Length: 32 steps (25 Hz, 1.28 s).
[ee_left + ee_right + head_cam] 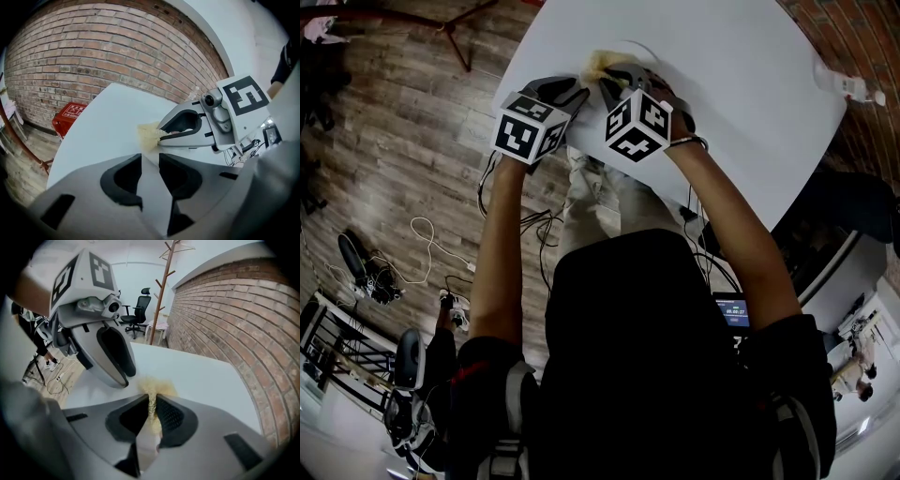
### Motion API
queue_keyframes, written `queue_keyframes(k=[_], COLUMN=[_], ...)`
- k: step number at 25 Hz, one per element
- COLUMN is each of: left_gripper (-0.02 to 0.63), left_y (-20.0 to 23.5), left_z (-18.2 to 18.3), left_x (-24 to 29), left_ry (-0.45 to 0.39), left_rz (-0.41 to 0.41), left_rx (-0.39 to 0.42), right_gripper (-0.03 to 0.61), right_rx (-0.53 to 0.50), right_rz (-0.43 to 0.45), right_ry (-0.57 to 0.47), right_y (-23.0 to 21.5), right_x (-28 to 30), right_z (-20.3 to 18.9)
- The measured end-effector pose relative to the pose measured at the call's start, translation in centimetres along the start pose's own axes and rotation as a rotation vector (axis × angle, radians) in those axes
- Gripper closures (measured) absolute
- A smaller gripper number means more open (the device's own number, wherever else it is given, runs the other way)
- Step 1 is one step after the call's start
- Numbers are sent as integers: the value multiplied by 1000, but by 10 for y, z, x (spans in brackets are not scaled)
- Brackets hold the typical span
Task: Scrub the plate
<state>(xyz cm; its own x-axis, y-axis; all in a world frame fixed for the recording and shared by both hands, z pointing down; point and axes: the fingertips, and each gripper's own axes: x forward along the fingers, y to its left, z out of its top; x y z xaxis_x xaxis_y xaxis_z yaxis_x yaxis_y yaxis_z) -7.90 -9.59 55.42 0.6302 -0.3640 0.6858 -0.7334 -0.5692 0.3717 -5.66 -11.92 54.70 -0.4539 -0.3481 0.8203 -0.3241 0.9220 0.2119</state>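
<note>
Floor: wooden planks (394, 159), with cables (427, 248) trailing across them beside the counter.
Wall: a brick wall (93, 61) runs behind the counter's far side.
Counter: the white counter (750, 84) has a rounded corner.
Person: the person (656, 356) stands at the near edge, with both arms (502, 253) stretched forward over it.
Left gripper: the left gripper (150, 155) tilts down just beside the right one. Its fingers (117, 178) are released, and only pale surface shows through the narrow gap between them.
Right gripper: the right gripper (152, 401) tilts down over the plate. Its fingers (171, 416) are clenched on the scrub pad.
Plate: the white plate (639, 47) lies flat on the counter close to the near edge and is hard to tell from the white top. Its far rim shows as a faint arc just past the right gripper.
Scrub pad: the yellow, fibrous scrub pad (157, 386) bulges out beyond the fingertips and touches the pale surface where the plate lies.
</note>
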Motion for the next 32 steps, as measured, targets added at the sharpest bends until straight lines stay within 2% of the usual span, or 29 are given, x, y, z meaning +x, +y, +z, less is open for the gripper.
queue_keyframes(k=[10, 18, 22, 27, 32], left_gripper=[492, 492, 492, 492, 492], left_y=[-9, -9, -7, 8, 12], left_z=[-5, -5, -6, -3, 4], left_x=[3, 4, 1, -12, -16], left_ry=[15, 14, 4, -41, -44], left_rz=[-22, -21, -19, 3, 25], left_rx=[9, 6, -4, -65, -45], right_gripper=[522, 522, 522, 522, 522], right_rx=[1, 12, 13, -3, 2], right_rz=[-9, 32, 37, 47, 42], right_ry=[-19, -49, -45, -38, -37], right_y=[-2, 6, 9, 14, 19], right_x=[-2, -1, -1, -1, -5], right_z=[4, 17, 15, 13, 10])
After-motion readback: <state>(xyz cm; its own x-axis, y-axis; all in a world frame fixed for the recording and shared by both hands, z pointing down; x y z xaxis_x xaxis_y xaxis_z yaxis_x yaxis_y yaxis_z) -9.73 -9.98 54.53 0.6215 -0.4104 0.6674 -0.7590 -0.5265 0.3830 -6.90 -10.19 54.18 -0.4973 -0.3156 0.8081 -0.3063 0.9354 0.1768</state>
